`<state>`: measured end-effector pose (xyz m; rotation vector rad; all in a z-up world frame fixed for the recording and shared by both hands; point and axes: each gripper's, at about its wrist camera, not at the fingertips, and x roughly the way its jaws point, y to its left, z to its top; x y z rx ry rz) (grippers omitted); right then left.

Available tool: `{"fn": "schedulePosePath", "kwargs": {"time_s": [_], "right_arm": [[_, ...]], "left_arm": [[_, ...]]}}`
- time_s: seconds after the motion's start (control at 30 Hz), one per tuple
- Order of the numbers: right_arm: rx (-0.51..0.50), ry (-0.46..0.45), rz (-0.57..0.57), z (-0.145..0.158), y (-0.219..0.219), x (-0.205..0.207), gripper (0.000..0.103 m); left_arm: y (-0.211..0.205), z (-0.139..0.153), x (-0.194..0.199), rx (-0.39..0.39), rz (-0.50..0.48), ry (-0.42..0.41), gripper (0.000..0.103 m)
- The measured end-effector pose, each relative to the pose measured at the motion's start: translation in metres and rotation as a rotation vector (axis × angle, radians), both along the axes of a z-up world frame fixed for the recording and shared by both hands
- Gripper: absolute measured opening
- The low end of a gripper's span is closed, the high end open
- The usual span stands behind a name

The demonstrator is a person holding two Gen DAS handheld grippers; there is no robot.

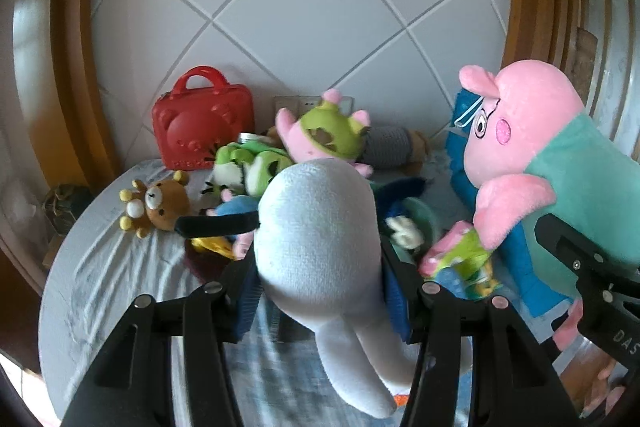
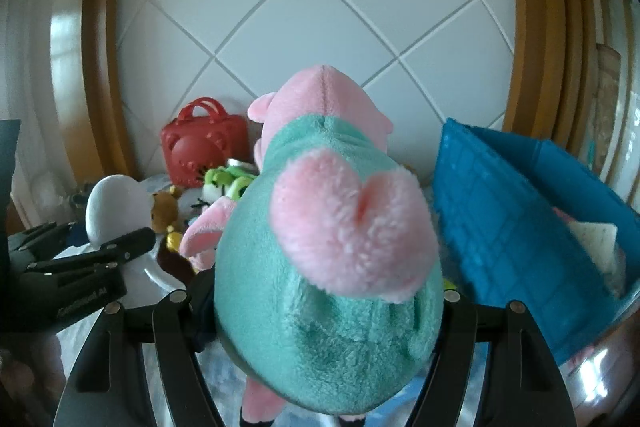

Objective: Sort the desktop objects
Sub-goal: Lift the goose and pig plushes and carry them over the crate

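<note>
A white plush toy (image 1: 316, 227) is clamped between the fingers of the left gripper (image 1: 320, 291), its rounded head reaching beyond the fingertips. A pink pig plush in a teal shirt (image 2: 320, 307) is clamped between the fingers of the right gripper (image 2: 320, 311); a blue bin (image 2: 520, 227) is seen just right of them.

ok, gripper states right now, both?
Left gripper: shut on the white plush.
Right gripper: shut on the pink pig plush.

White plush (image 1: 316, 231) and pink pig plush (image 2: 328, 247) lifted above the toy-strewn table (image 1: 120, 267).
</note>
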<state>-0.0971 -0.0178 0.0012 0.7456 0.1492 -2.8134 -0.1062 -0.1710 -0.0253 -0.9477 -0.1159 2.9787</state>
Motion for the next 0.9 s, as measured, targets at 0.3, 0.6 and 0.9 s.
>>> {"fn": "schedulePosePath", "kwargs": {"time_s": [0.3, 0.6, 0.9], "right_arm": [[-0.013, 0.016, -0.040, 0.008, 0.083, 0.011, 0.073], [-0.023, 0.074, -0.174, 0.020, 0.134, 0.013, 0.073], [-0.051, 0.156, -0.297, 0.049, 0.225, 0.008, 0.074]], "left_arm": [[0.082, 0.007, 0.001, 0.001, -0.044, 0.007, 0.052], [0.138, 0.015, -0.024, 0.008, -0.164, 0.039, 0.052], [0.227, 0.058, -0.045, 0.030, -0.254, 0.134, 0.052]]}}
